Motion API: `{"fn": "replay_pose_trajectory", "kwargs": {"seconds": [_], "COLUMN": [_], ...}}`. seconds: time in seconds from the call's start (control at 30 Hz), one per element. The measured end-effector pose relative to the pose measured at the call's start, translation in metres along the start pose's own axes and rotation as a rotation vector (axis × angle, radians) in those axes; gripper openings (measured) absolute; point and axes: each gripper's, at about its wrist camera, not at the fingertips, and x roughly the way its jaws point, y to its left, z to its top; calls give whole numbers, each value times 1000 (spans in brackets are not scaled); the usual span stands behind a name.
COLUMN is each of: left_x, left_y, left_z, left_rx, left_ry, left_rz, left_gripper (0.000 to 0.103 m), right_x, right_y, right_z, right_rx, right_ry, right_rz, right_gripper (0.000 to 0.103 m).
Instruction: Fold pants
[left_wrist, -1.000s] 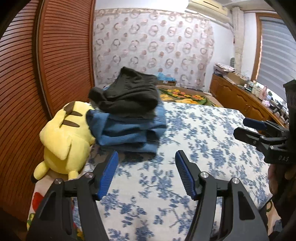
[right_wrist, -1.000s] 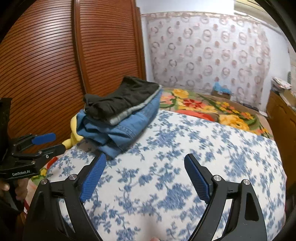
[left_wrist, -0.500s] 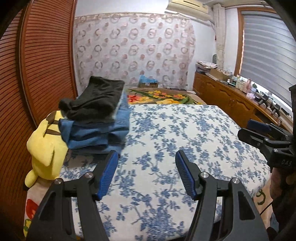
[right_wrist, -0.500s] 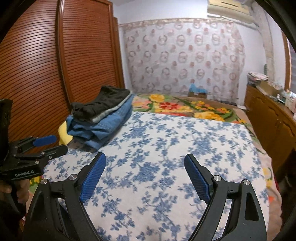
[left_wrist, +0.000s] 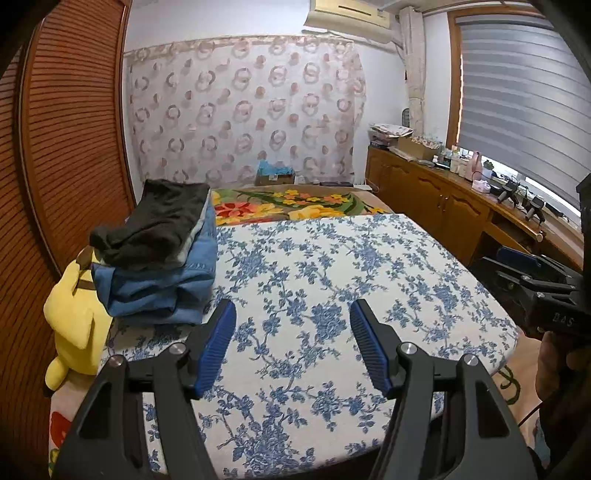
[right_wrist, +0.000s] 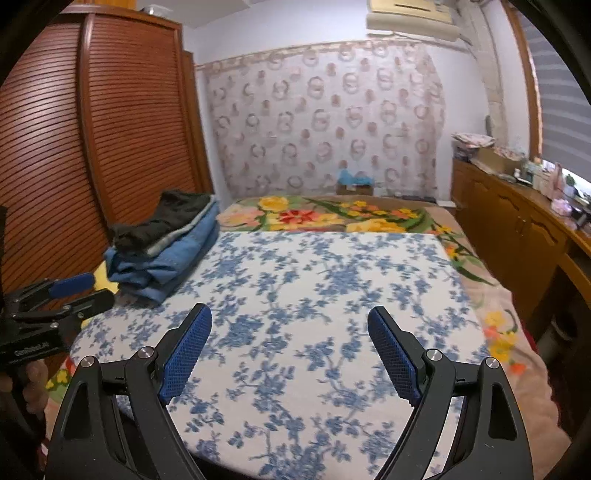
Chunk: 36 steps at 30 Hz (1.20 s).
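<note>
A bed (left_wrist: 332, 266) with a blue-flowered sheet lies ahead of both grippers. Folded pants (left_wrist: 162, 258), dark pair on blue jeans, are stacked ahead-left of the left gripper (left_wrist: 291, 332), beside what looks like a yellow plush toy (left_wrist: 74, 314). Left gripper and right gripper (right_wrist: 290, 343) hang spread wide, empty.

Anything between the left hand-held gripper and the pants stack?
Nothing: only bare blue-floral bedsheet separates the left hand-held gripper from the pants stack, as the left wrist view shows.
</note>
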Motion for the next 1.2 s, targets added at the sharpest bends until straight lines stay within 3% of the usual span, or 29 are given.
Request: {"fn": "replay_pose_trajectory", "kwargs": {"seconds": [0.6,0.83,1.2], "left_x": [-36,-47,-49], "left_y": [-3,3,6], "left_z": [35,36,36], "left_rx": [-4,-18,-17], "left_ry": [-101,-122,-130], "left_rz": [12,24,39], "left_gripper": [65,65,65], "right_x": [-47,-62,-65], "right_y": [-9,-2,-2], "right_z": [29,36,35], "right_rx": [16,0,-1], "right_ry": [-104,-153,-159], "right_rz": [-83,-96,-100], "right_gripper": [88,88,88]}}
